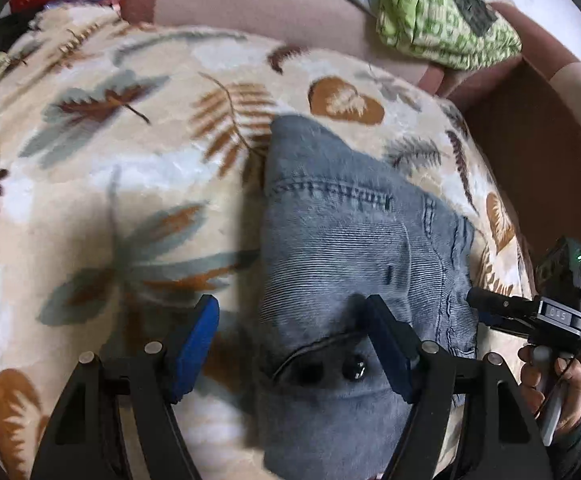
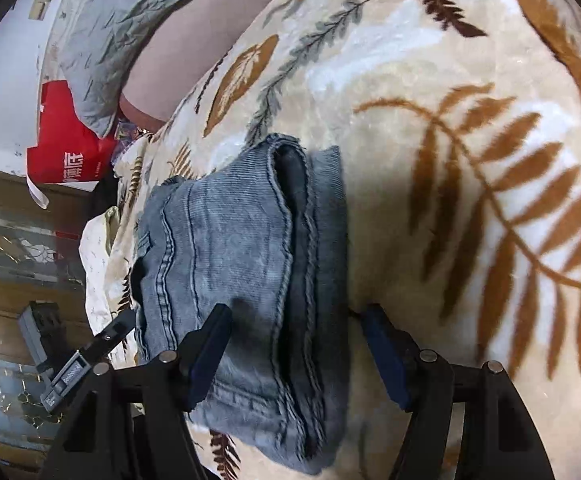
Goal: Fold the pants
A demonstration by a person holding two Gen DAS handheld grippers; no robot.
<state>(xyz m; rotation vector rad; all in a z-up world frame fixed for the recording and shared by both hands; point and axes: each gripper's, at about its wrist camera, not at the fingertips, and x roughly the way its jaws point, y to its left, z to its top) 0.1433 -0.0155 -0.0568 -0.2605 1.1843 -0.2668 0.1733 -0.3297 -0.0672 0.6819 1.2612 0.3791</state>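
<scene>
A pair of grey-blue denim pants (image 1: 350, 240) lies folded into a compact stack on a cream blanket with leaf prints (image 1: 110, 184). My left gripper (image 1: 294, 312) is open just above the stack's near end, its right finger over the denim, its left finger over the blanket. In the right wrist view the folded pants (image 2: 242, 264) show layered edges on their right side. My right gripper (image 2: 296, 324) is open and straddles those layered edges. The right gripper also shows in the left wrist view (image 1: 530, 308), beside the pants' right edge.
The blanket (image 2: 450, 160) covers a bed or sofa. A green patterned cloth (image 1: 442, 12) and a grey quilt (image 2: 110, 32) lie at the back. A red bag (image 2: 66, 148) sits by the blanket's edge. A wooden floor with glass panels (image 2: 10, 240) lies beyond.
</scene>
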